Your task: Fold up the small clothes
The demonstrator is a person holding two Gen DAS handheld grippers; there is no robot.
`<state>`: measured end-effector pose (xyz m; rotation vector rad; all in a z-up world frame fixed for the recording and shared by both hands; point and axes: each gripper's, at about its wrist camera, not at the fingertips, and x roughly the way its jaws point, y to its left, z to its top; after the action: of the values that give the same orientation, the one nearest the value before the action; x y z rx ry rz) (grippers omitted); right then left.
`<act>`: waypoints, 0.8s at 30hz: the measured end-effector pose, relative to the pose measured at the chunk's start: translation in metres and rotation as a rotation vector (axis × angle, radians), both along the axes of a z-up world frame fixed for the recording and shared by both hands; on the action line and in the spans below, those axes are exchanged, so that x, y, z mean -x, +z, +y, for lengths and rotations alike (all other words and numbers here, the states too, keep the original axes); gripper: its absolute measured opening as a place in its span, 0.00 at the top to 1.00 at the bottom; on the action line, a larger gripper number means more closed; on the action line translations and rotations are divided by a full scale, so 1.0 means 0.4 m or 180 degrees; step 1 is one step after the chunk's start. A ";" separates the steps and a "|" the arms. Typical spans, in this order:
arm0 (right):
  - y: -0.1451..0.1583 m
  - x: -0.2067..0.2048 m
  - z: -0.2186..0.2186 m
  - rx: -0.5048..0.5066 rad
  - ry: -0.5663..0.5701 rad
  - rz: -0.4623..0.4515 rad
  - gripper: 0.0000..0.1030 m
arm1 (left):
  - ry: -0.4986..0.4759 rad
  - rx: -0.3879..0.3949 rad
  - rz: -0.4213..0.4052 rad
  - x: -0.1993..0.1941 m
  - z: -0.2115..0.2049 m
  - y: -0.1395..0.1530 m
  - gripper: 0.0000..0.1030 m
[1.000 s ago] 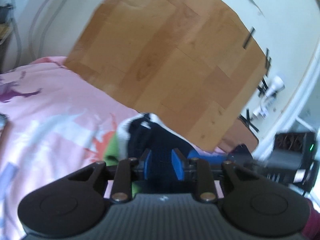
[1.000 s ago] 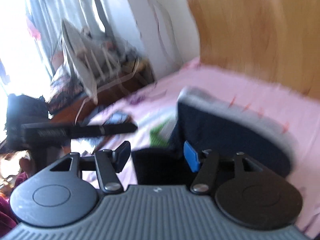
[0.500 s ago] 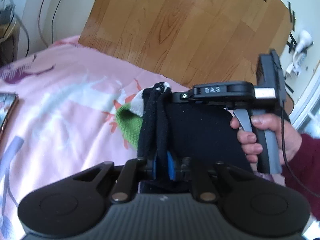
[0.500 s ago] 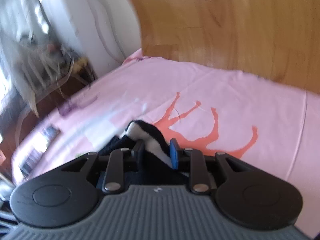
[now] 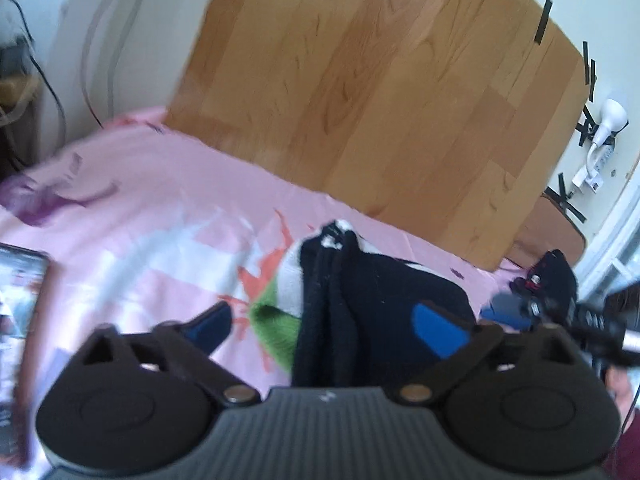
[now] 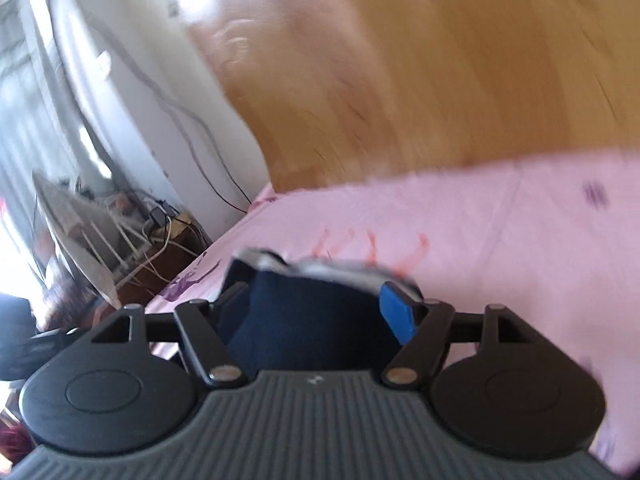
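A small dark navy garment (image 5: 360, 304) with a white edge and a green part (image 5: 276, 320) lies folded on the pink bedsheet (image 5: 140, 208). My left gripper (image 5: 326, 326) is open, its blue pads spread on either side of the garment's near edge. In the right wrist view the same navy garment (image 6: 304, 312) with its grey-white edge lies between the spread fingers of my right gripper (image 6: 316, 304), which is open too. Both views are blurred.
A wooden headboard (image 5: 380, 92) stands behind the bed. A phone (image 5: 20, 292) lies on the sheet at the left. The other gripper's black body (image 5: 560, 296) shows at the right. Cables and a cluttered low table (image 6: 132, 232) stand left of the bed.
Both grippers were shut on the garment half a second ago and have opened. The garment has dropped onto the sheet, and the right gripper has swung away.
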<state>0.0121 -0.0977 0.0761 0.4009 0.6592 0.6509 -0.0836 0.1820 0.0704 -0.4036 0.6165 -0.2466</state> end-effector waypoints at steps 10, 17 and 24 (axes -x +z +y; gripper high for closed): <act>-0.129 0.046 0.019 -0.0387 0.0146 0.0687 0.25 | -0.0399 0.0580 0.0572 -0.078 -0.036 -0.129 0.19; -0.084 0.045 0.036 -0.0263 0.0133 0.0432 0.63 | -0.0301 0.0677 0.0614 -0.048 -0.095 -0.122 0.52; -0.027 0.067 -0.113 0.0017 -0.0081 0.0064 0.64 | -0.0834 0.0588 0.0639 -0.045 -0.279 -0.135 0.52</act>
<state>-0.0148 -0.1429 0.0652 0.4109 0.6740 0.6217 -0.0655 0.0704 0.0165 -0.5298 0.8483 -0.5201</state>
